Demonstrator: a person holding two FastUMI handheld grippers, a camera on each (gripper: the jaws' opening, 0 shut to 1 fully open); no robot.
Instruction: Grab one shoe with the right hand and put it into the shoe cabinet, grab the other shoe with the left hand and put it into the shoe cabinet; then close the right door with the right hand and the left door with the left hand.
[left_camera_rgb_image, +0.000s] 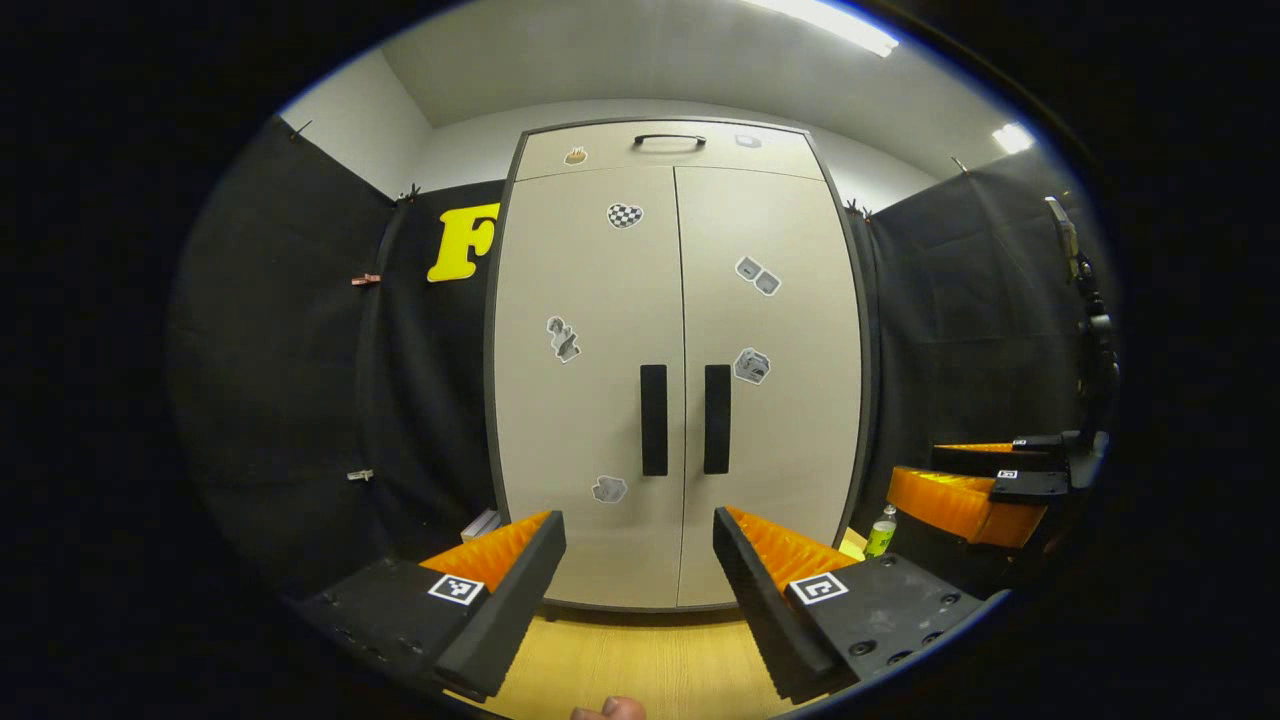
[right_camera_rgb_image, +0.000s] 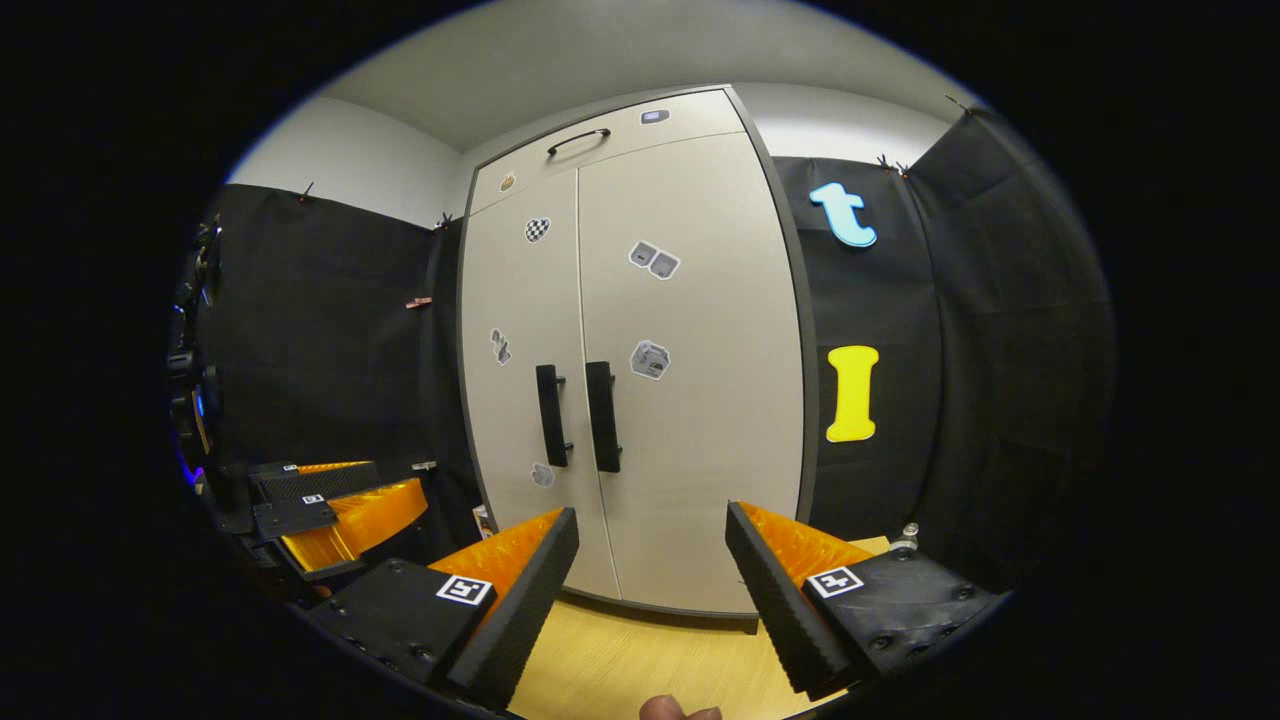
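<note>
cabinet (left_camera_rgb_image: 680, 380): both doors shut, shoes unseen | left gripper (left_camera_rgb_image: 640, 590), right gripper (right_camera_rgb_image: 650, 590): fingers spread, empty, facing doors | doors likely rigid, light-swinging; take bar handles (left_camera_rgb_image: 685, 418) at the centre seam

Pale cabinet, black handles, on light wood

I see the shoe cabinet (left_camera_rgb_image: 590, 400) pale beige with two black door handles (left_camera_rgb_image: 654, 420); above them a black-and-white chequered sticker (left_camera_rgb_image: 624, 215); below, a yellowish wood floor (left_camera_rgb_image: 640, 660).
</note>
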